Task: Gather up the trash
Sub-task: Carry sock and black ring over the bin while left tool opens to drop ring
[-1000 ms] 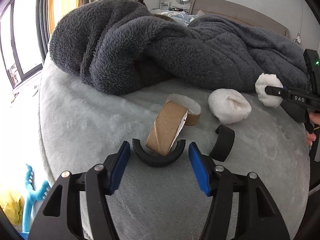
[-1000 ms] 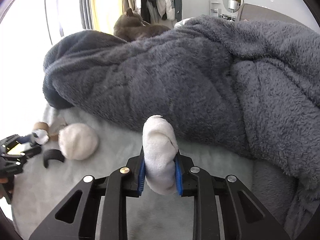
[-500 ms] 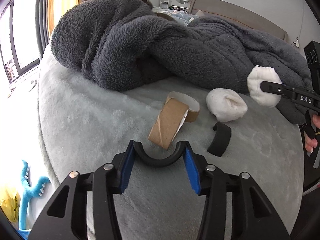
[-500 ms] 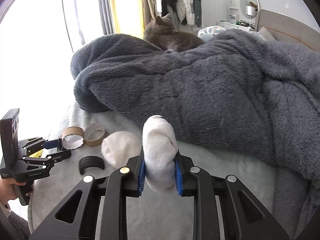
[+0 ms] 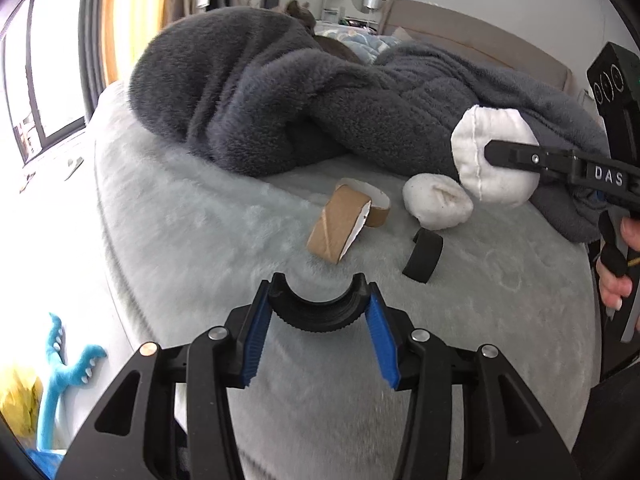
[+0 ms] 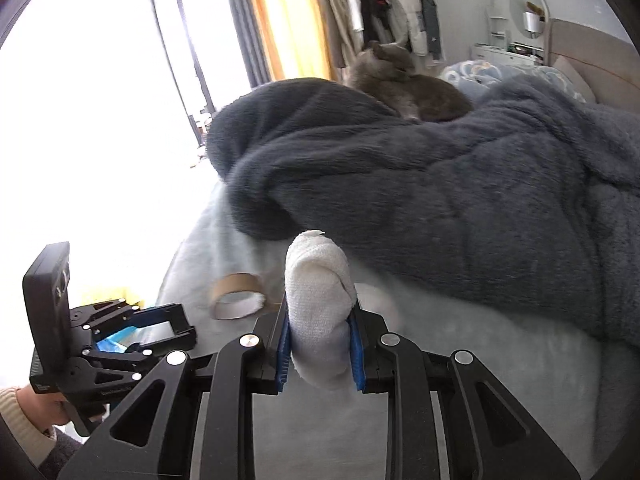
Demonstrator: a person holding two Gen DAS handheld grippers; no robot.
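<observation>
My left gripper [image 5: 317, 322] is shut on a black half-ring piece [image 5: 316, 312] and holds it above the light grey bed cover. My right gripper [image 6: 320, 340] is shut on a white cloth wad [image 6: 320, 300]; the wad also shows in the left wrist view [image 5: 494, 156] at the right. On the cover lie two brown cardboard tape cores [image 5: 340, 226], a second white wad [image 5: 436, 200] and another black half-ring [image 5: 424, 254]. In the right wrist view a tape core [image 6: 236, 296] lies left of the wad, and my left gripper [image 6: 176, 332] is at lower left.
A thick dark grey blanket [image 5: 300, 96] is heaped across the bed behind the items. A grey cat [image 6: 404, 84] lies on top of it. A blue toy [image 5: 68, 368] is on the floor at the bed's left edge. Windows are at left.
My left gripper closed on the black half-ring and lifted it back from the tape cores. My right gripper, still holding the wad, swung left toward the items.
</observation>
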